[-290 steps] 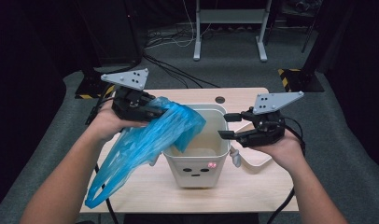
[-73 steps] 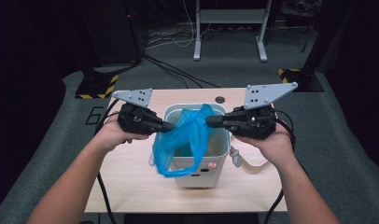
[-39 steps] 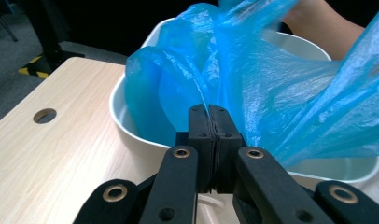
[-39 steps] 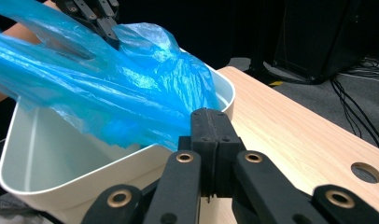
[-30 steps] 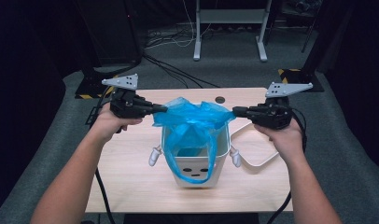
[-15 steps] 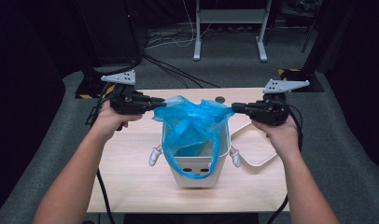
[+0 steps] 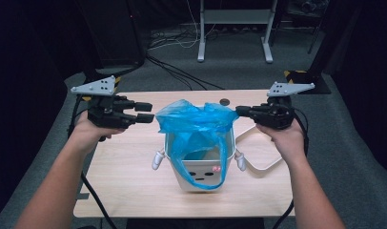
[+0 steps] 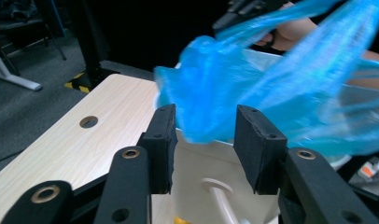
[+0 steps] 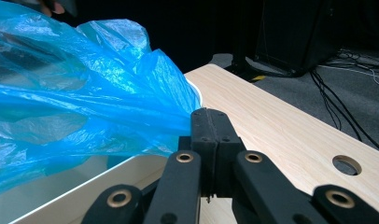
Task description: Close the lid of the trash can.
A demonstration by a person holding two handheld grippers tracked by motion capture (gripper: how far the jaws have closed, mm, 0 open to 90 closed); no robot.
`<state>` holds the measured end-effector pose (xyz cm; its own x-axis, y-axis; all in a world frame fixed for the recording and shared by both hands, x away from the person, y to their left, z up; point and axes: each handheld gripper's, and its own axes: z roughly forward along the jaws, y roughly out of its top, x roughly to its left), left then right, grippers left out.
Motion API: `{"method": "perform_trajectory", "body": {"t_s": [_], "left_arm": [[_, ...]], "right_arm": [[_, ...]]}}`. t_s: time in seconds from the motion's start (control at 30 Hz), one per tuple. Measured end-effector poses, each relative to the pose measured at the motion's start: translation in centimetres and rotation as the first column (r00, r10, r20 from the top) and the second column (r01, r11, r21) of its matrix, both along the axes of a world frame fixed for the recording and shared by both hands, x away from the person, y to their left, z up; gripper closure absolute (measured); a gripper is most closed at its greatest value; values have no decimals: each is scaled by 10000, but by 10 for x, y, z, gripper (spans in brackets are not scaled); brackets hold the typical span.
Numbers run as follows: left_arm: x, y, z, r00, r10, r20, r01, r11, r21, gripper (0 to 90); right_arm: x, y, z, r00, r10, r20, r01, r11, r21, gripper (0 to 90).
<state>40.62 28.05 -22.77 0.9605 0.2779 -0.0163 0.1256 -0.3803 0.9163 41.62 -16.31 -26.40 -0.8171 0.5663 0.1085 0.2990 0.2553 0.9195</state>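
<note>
The blue plastic bag [image 7: 196, 125] is draped over the mouth of the white bin [image 7: 201, 177], which stands at the middle of the table [image 7: 125, 181]; part of the bag hangs down the bin's near face, part puffs up above the rim. My right gripper [image 7: 240, 111] has its jaws pressed tight together on the bag's right edge, pulling the film out past the bin's right rim. My left gripper [image 7: 148, 112] has just been opening: its jaws stand partly apart, and the bag's left edge sits just beyond the pads [image 8: 162, 140], loose, not pinched. That gripper hangs left of the bin, just beside the bag. A white tray [image 7: 258, 148] lies on the table right of the bin, under my right hand [image 7: 284, 138]. The left half of the tabletop is bare wood out to its edge, and there is room along the near edge. A round hole [image 7: 224, 101] sits near the far edge.
</note>
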Motion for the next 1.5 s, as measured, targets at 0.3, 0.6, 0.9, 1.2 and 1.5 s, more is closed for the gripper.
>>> {"method": "perform_trajectory", "body": {"t_s": [0.3,0.6,0.9,1.2,1.5], "left_arm": [[-11,-14,4,9967,-562,581,550,9982,219,514],[5,-26,-3,9947,-1022,97,1019,9945,244,722],[25,-31,-11,9990,-335,-282,342,9991,243,891],[49,-29,-31,9951,610,-777,-583,9976,370,894],[57,-23,-39,9908,1013,-897,-1011,9949,77,894]], "right_arm": [[-1,1,0,10000,21,1,-21,10000,-31,900],[-1,0,0,10000,53,-44,-53,10000,-51,900],[-1,0,0,10000,89,-21,-89,10000,-31,900],[5,-3,-1,9999,-141,-62,141,9999,54,900],[11,3,-6,9987,-500,-77,499,9986,-192,900]]}}
